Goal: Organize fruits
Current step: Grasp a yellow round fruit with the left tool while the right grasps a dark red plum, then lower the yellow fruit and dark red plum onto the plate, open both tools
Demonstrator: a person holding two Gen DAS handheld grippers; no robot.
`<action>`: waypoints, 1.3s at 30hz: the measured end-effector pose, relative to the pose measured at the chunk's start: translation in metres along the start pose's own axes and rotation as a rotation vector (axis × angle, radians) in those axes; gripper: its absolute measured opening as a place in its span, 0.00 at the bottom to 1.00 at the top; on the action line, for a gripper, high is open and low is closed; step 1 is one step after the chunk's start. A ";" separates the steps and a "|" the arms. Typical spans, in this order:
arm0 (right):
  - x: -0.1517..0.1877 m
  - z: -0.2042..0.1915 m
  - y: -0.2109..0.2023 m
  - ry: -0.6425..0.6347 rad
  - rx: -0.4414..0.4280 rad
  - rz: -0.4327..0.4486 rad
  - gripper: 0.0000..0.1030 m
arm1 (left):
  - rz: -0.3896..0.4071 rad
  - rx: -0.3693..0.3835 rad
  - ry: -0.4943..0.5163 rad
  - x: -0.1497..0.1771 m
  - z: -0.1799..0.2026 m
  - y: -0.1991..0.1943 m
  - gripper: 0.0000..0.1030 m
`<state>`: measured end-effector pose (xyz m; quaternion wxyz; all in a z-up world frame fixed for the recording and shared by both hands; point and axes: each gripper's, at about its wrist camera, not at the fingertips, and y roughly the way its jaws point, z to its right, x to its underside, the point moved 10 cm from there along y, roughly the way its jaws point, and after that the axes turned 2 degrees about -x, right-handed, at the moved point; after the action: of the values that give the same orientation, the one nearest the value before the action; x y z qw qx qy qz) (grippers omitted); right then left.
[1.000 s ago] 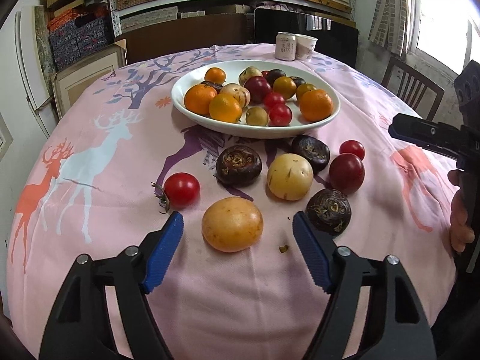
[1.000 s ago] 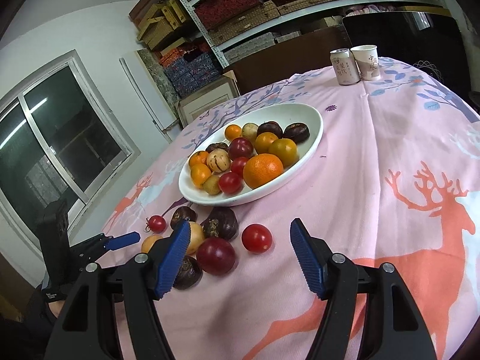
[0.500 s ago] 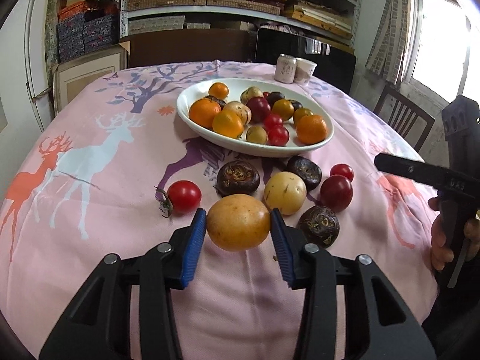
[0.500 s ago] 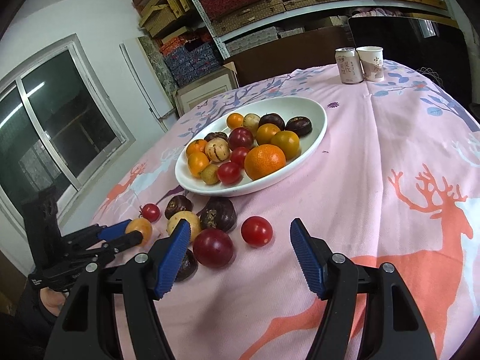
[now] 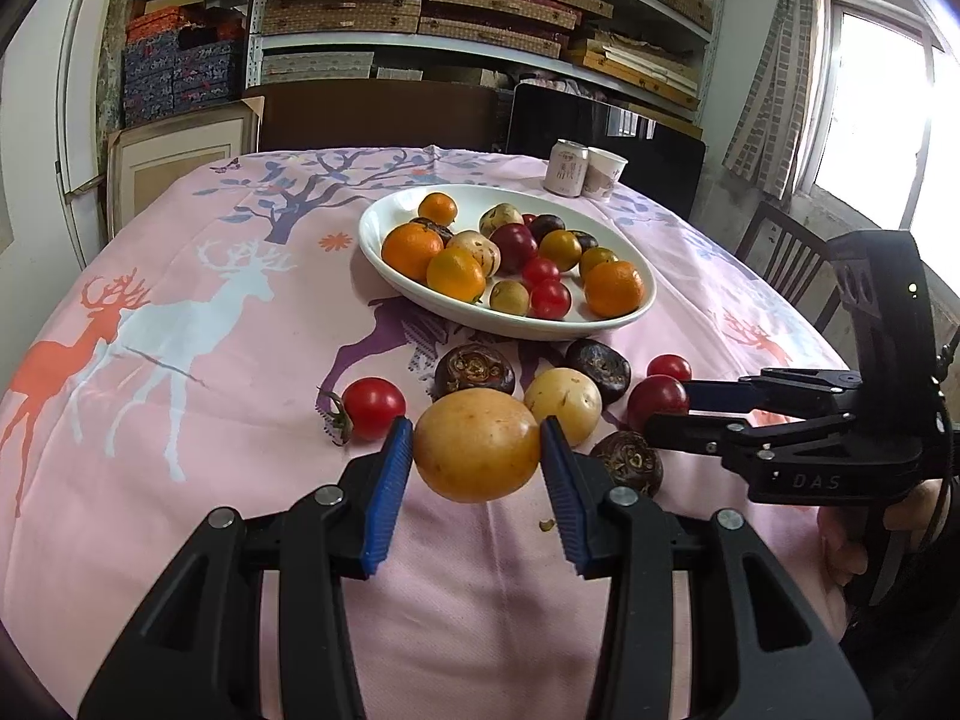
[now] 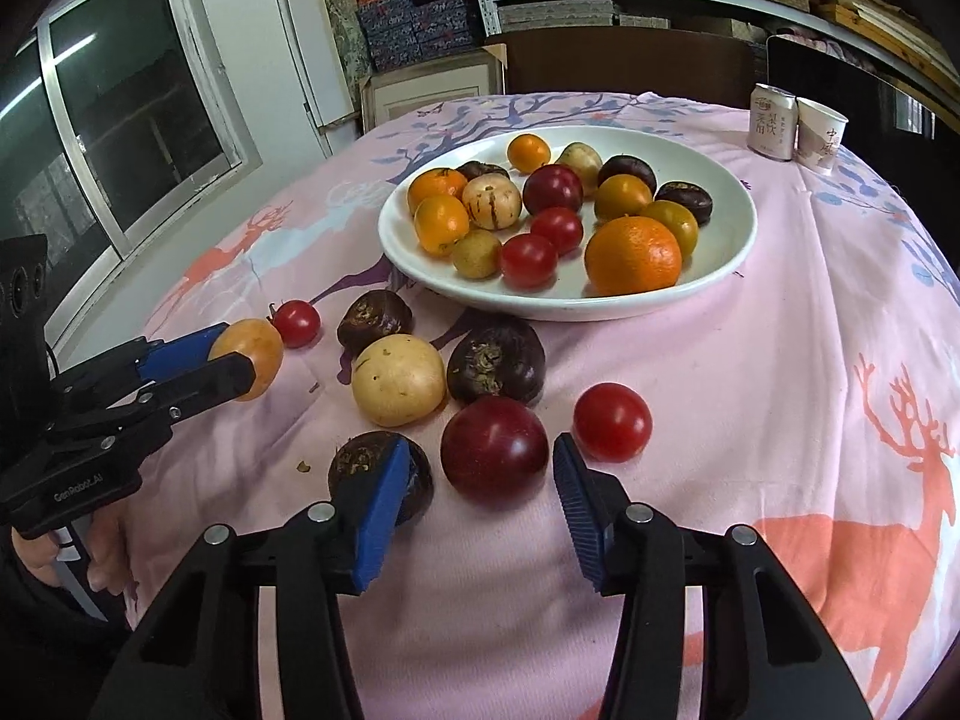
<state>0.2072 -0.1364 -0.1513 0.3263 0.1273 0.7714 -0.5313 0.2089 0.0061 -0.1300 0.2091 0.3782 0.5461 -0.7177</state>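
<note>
Yellow fruit [image 5: 477, 446] clamped in your left tongs [image 5: 477, 468].
Your right tongs [image 6: 480, 495] stand apart around a dark red plum [image 6: 494, 455]; the white plate [image 6: 729, 264] lies beyond.

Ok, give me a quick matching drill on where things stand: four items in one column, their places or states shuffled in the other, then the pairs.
Items
1. yellow-orange fruit
2. dark red plum
3. large orange
4. drink can

Places or states
A. in the white plate, near its front rim
B. clamped between the pads of the left gripper
C. on the cloth beside the paper cup, behind the plate
D. on the cloth between the open fingers of the right gripper, not gripped

Pairs: 1-B, 2-D, 3-A, 4-C
</note>
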 end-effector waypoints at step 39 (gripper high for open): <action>0.002 0.061 -0.071 0.150 0.025 0.164 0.37 | -0.033 -0.002 0.016 0.002 0.002 0.006 0.41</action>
<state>0.1895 -0.2209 -0.1140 0.3084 0.2333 0.7739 -0.5016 0.2111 0.0023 -0.1353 0.1933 0.3746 0.5548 -0.7173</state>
